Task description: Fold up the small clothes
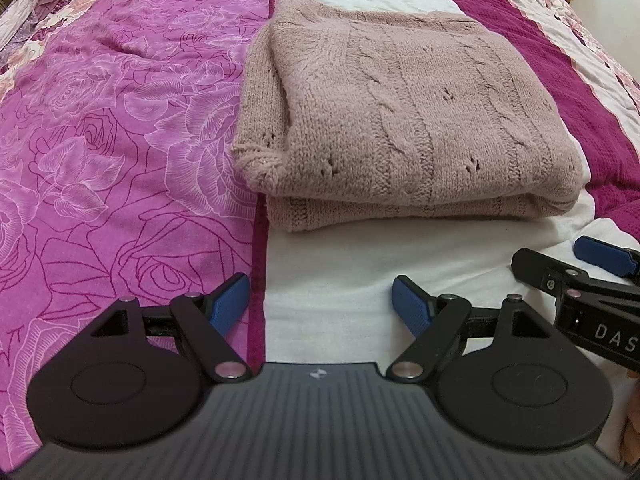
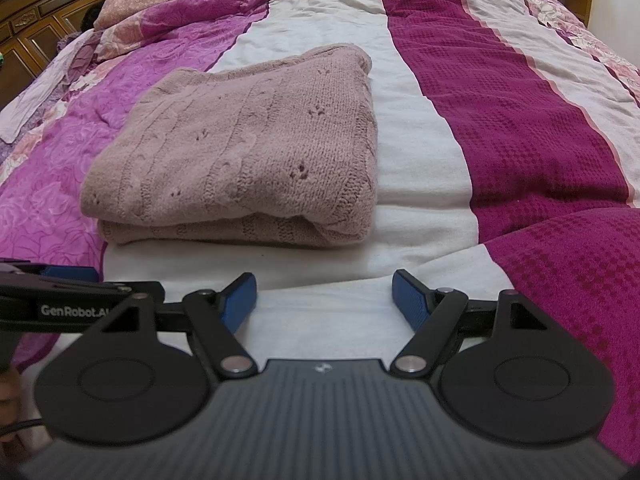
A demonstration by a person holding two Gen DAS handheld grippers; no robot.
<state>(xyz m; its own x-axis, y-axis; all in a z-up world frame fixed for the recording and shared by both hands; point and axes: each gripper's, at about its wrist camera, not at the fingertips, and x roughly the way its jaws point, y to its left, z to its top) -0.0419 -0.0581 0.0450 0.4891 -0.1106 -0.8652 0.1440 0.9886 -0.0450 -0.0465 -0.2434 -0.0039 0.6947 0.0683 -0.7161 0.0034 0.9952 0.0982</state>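
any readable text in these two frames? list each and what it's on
"GenRobot.AI" in white, last letter partly hidden, on the black side of the left gripper, seen in the right wrist view.
"DAS" in white, cut off at the frame edge, on the black side of the right gripper, seen in the left wrist view.
A small logo mark on each camera housing, no letters readable.
No text on the pink knit sweater or the bedspread.

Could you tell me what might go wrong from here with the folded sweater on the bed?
The sweater has a loose cuff poking out at its near left corner; it may slip further if nudged. Both the left gripper and right gripper are open and close together, so they could collide.
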